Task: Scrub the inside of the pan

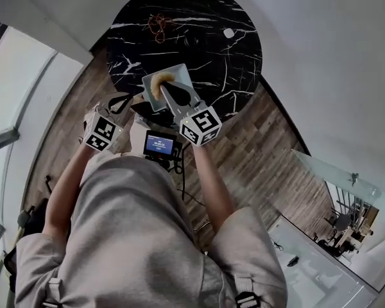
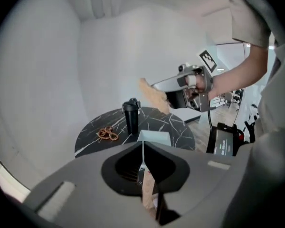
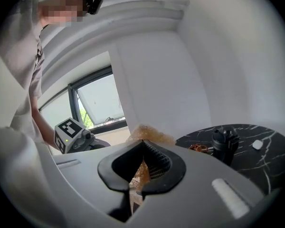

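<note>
Surface point(image 1: 237, 63): round, black with white veins, carrying a dark tumbler point(image 2: 131, 117) and a string of beads point(image 1: 157, 25) on its far half. Pan point(image 1: 178, 74): pale and shallow, lying on the near part of the surface. Right tongs point(image 1: 165, 90): clamped on a tan scrubber point(image 1: 155, 85), held above the pan and apparently clear of it. Left tongs point(image 1: 125, 100): closed on nothing, left of the pan and apart from its rim.

Step in hand, as judged: bringing the scrubber down into the pan. It would go best with the left tongs first pinching the left rim to steady the light pan. The scrubber's broad face should then press flat on the base and work in overlapping strokes into the corners.

Orientation: the pan's opening faces up. Its outline is near square and slightly skewed to the near edge of the surface, so no long axis is clear, and no handle shows.
</note>
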Tool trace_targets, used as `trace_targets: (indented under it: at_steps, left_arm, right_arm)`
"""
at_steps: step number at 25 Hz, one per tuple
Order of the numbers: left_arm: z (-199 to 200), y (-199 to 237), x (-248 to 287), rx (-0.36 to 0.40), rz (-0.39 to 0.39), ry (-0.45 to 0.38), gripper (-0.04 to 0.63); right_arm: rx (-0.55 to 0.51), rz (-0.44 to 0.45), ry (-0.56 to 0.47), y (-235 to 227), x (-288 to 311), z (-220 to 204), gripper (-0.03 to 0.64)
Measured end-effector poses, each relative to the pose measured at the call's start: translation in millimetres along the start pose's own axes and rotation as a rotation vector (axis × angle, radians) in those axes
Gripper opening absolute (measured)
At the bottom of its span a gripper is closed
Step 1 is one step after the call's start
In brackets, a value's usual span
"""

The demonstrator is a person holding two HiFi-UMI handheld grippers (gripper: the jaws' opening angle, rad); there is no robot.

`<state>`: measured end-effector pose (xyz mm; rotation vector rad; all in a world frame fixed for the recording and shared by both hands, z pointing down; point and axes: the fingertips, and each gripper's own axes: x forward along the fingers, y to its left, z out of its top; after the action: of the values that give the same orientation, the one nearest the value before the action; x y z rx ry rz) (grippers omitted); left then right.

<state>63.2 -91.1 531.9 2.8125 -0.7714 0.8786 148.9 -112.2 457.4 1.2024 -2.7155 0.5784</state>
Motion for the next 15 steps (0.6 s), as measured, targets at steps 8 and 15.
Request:
trace_targets:
  at_steps: [8,15]
  left_arm:
    - [46,-25,-88,-0.06,0.042,-0.27,0.002]
    - [42,-59,-176,-0.022,0.074,-0.418,0.002]
  right_arm:
    - [-0.088,-0.149,-0.079,77,-50,15,0.021]
    - [-0.141,-0.263,-0.13,171,-82,-4,0.023]
